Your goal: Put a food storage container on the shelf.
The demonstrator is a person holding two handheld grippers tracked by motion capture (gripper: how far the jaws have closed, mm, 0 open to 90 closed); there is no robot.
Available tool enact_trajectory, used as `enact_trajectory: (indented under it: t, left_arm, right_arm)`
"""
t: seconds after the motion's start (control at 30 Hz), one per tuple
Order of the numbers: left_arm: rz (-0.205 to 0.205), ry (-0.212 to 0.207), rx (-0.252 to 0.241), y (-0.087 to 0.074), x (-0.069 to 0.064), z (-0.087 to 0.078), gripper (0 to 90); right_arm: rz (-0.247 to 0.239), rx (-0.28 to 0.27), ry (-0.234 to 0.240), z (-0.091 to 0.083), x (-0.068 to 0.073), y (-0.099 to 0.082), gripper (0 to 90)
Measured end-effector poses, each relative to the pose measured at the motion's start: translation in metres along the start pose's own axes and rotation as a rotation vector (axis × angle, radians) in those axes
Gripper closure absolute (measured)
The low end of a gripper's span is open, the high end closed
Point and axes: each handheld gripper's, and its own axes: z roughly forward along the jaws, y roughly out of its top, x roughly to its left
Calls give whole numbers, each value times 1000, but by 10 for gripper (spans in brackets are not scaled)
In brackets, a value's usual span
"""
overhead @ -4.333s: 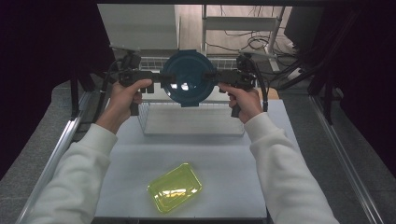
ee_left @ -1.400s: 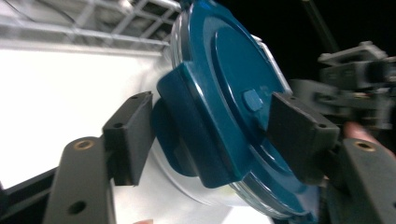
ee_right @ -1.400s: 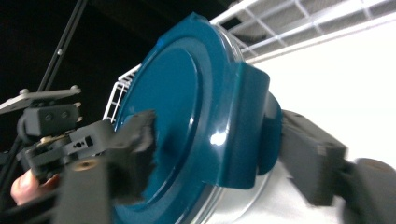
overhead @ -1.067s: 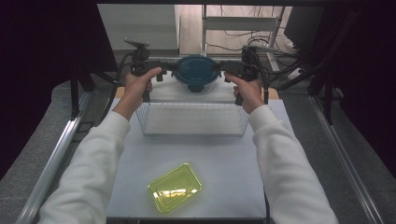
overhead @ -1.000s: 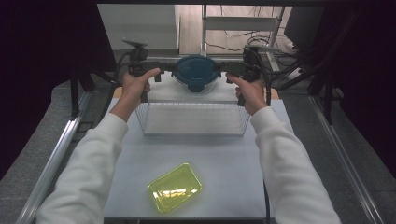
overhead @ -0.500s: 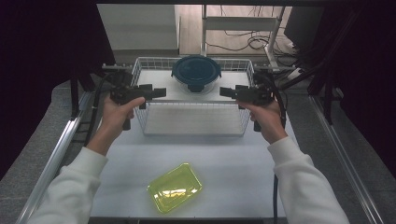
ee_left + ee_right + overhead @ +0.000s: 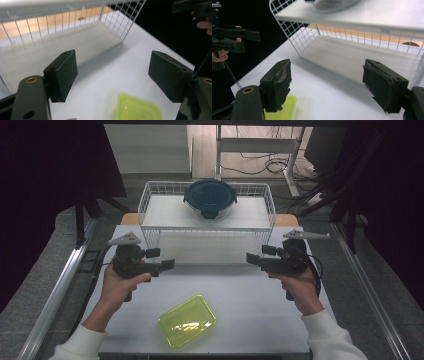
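Observation:
A round glass container with a dark blue lid [image 7: 210, 198] stands on the top shelf of a white wire rack [image 7: 150, 200] at the back of the table; its glass base [image 7: 332, 4] shows in the right gripper view. My left gripper [image 7: 168, 261] hovers in front of the rack's left end, open, with nothing between its pads [image 7: 62, 72]. My right gripper [image 7: 252, 256] is at the rack's right end, also open and empty, pads [image 7: 384, 85] wide apart. A yellow-green lid [image 7: 187, 321] lies flat near the table's front edge, between the two hands.
The white table [image 7: 250, 295] has metal rails [image 7: 60, 285] along both sides. The rack's lower shelf [image 7: 50, 47] is open at the front. Dark curtains flank the table, and a desk frame with cables [image 7: 265, 165] stands behind.
Both grippers let go of the blue-lidded container, which now rests on the rack's top shelf. They opened and drew back toward me and apart, ending in front of the rack.

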Motion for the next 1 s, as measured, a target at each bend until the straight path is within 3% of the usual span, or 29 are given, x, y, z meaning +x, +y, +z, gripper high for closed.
enact_trajectory:
  t: [0.23, 0.33, 0.43, 0.67, 0.87, 1.0]
  left_arm:
    - [21, 22, 78, -27, -9, 2, 247]
    - [22, 30, 115, -38, -13, 1, 248]
    - [14, 42, 146, -49, -14, 1, 247]
    - [-28, 64, 195, -71, -7, 3, 248]
    - [-19, 74, 234, -83, -6, 4, 250]
    - [-30, 74, 230, -86, -5, 1, 252]
  right_arm:
    - [-32, 32, 4, -10, 3, -36, 236]
    - [-22, 53, 4, -13, 2, -51, 236]
    - [18, 84, 45, -15, -2, -65, 239]
    - [5, 127, -15, -20, -7, -81, 240]
    - [-4, 172, -44, -19, -9, -96, 243]
    - [-4, 206, -58, -16, -10, -106, 245]
